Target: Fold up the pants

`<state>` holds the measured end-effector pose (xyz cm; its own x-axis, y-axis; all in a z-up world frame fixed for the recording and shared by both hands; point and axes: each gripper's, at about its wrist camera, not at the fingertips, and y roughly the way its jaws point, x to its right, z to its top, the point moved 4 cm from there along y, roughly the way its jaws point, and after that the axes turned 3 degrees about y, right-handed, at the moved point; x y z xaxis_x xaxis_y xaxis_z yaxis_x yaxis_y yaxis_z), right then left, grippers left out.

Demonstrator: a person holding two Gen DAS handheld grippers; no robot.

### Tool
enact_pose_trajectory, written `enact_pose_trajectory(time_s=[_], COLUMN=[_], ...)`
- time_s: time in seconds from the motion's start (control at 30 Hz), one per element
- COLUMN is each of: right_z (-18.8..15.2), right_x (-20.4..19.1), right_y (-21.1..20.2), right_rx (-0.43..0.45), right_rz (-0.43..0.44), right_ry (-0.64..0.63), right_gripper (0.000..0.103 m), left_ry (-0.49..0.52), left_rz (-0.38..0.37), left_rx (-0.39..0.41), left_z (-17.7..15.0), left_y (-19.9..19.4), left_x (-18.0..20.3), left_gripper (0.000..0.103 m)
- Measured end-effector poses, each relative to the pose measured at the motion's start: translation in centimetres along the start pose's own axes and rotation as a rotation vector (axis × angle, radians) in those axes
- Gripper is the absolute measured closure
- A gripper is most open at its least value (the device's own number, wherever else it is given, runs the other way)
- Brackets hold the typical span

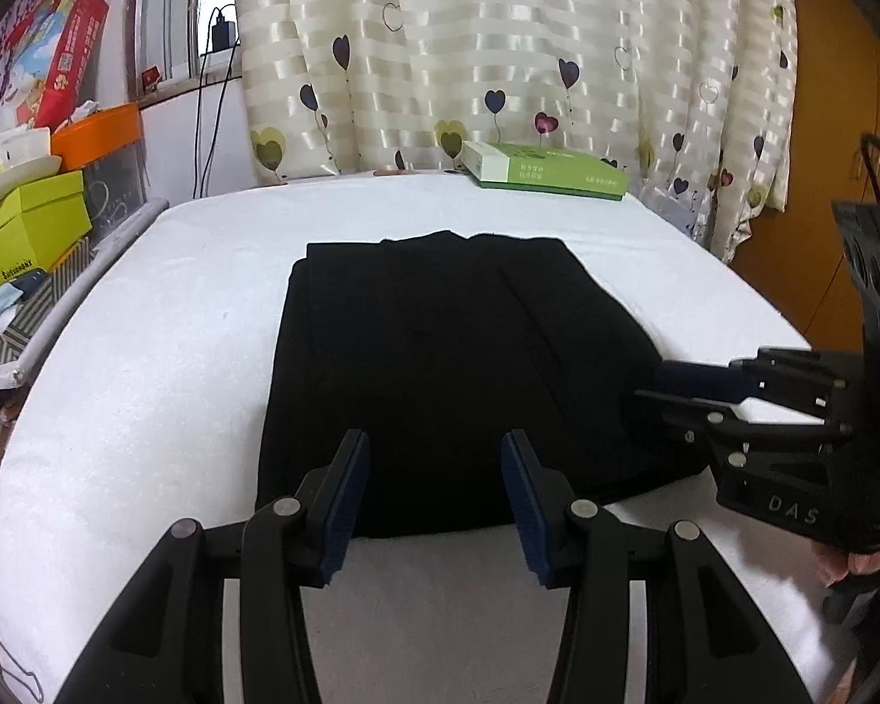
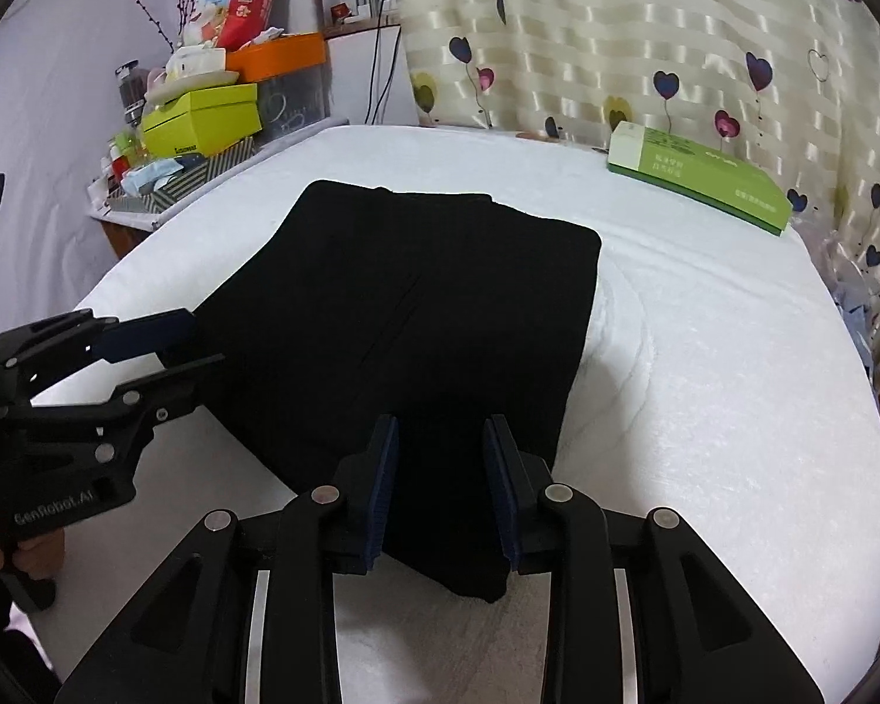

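Pants [image 1: 440, 375]: black, folded compact, mid-bed [image 1: 146, 364], toward near edge.
Left gripper [image 1: 434, 504]: fingers apart, empty, over near hem.
Right gripper [image 2: 440, 487]: likewise apart, empty.
Advice: pinch both near corners evenly.

Both wrist cameras look low and close along their fingers toward the curtain [image 1: 498, 58], sharing the black pants [image 1: 452, 375] on the bed [image 1: 146, 381].

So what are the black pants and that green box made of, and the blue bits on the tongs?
The pants look like soft matte cloth, maybe knit; they lie flat with faint seams. The green box looks like smooth printed cardboard with crisp edges. The blue pads on the left tongs look ridged, probably rubber or foam.
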<state>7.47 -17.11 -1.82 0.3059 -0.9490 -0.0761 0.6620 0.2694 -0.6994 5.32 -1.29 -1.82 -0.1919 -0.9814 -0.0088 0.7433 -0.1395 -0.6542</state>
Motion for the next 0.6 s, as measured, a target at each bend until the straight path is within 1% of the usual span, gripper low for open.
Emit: enact_pose_trajectory(time_s=[0.1,0.27,0.37,0.6], right_z=[-0.18,-0.28,-0.25,-0.16], right_x=[-0.05,0.31,0.24,0.15], right_y=[0.09,0.29,0.35,0.41], right_rx=[0.009,0.006,0.005,0.007], right_rz=[-0.003,0.03,0.031,0.034], right_ry=[0.003,0.026,0.025,0.026], right_gripper=[0.072,0.072,0.071,0.071], left_ry=[-0.018,-0.026,-0.032,-0.008], left_rz=[-0.009,-0.015,-0.018,0.011], left_rx=[-0.013,-0.017,-0.016,-0.019], left_z=[-0.13,-0.28,-0.31,-0.15], left_y=[0.45,0.63,0.69,1.0], left_x=[-0.28,-0.4,-0.43,0.04], left_gripper=[0.054,0.054,0.054,0.053])
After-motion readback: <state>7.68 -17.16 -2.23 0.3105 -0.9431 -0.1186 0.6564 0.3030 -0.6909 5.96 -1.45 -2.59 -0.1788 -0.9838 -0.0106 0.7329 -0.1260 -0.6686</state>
